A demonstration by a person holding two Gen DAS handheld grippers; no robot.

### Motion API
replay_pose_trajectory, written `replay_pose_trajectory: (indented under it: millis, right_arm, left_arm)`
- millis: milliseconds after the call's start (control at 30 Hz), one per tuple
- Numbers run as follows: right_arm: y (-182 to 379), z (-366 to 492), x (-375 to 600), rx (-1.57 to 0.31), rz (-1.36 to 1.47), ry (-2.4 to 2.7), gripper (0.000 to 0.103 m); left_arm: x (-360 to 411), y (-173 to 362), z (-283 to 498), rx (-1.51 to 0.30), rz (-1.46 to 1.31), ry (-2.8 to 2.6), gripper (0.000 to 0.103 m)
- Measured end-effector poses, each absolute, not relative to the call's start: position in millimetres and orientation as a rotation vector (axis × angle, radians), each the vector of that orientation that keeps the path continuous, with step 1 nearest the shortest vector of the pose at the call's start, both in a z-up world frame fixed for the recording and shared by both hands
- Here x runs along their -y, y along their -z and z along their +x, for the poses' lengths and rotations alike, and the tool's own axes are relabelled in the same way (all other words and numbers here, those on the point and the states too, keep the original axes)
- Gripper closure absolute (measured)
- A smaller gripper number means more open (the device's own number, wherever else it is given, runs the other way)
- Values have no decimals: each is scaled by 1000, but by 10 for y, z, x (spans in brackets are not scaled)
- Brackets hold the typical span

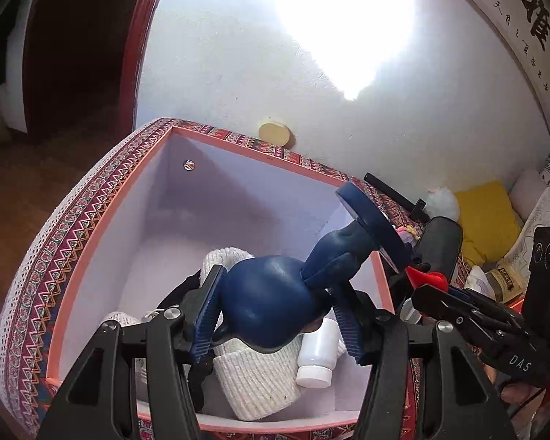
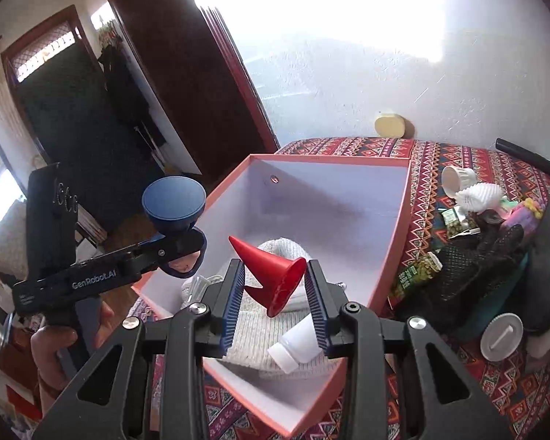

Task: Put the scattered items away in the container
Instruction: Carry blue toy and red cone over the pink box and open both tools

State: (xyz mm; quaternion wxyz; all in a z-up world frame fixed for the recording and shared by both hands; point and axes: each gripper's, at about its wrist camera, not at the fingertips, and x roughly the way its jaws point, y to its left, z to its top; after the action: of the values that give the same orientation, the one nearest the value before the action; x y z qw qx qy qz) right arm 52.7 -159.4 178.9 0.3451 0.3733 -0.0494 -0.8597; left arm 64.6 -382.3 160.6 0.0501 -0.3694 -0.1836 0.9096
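Observation:
My left gripper (image 1: 275, 315) is shut on a dark blue vase-shaped toy (image 1: 275, 304) and holds it over the open pink-rimmed box (image 1: 91, 234). The toy also shows in the right wrist view (image 2: 174, 201). My right gripper (image 2: 275, 293) is shut on a red cone (image 2: 271, 271) above the box (image 2: 399, 220). Inside the box lie a white knitted hat (image 1: 253, 377) and a white bottle (image 1: 317, 352); both also show in the right wrist view, hat (image 2: 253, 333), bottle (image 2: 293, 344).
Scattered items lie on the patterned cloth to the right of the box: a white cup (image 2: 458, 179), snack packets (image 2: 418, 271), a black glove (image 2: 484, 256), a white round lid (image 2: 502, 335). A yellow disc (image 2: 388, 126) leans on the wall.

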Motion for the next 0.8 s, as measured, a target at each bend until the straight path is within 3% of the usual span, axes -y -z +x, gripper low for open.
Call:
replay_pose_trajectory:
  millis: [233, 267, 300, 367, 400, 433, 800]
  right_arm:
    - [-1568, 332, 1721, 103, 1021, 2236, 70]
    - [-1557, 311, 1720, 104, 1024, 2236, 70]
    - [-1544, 297, 1721, 103, 1026, 2236, 70]
    - [-1541, 295, 1730, 83, 1022, 2255, 51]
    - [-1550, 308, 1720, 81, 1009, 2280, 12]
    - [-1569, 336, 1695, 87, 988, 2315, 3]
    - [-1745, 449, 1304, 197, 948, 2351, 2]
  left_arm:
    - [3900, -1461, 492, 615, -1192, -2773, 48]
    - [3908, -1452, 479, 621, -1200, -2779, 46]
    - [3906, -1448, 473, 615, -1209, -2781, 35]
    - [3901, -1500, 473, 618, -1178, -2780, 20]
    - [3889, -1556, 500, 618, -1144, -2787, 15]
    - [3876, -1618, 527, 612, -1112, -2795, 13]
    - [3546, -1908, 677, 430, -1043, -2837, 13]
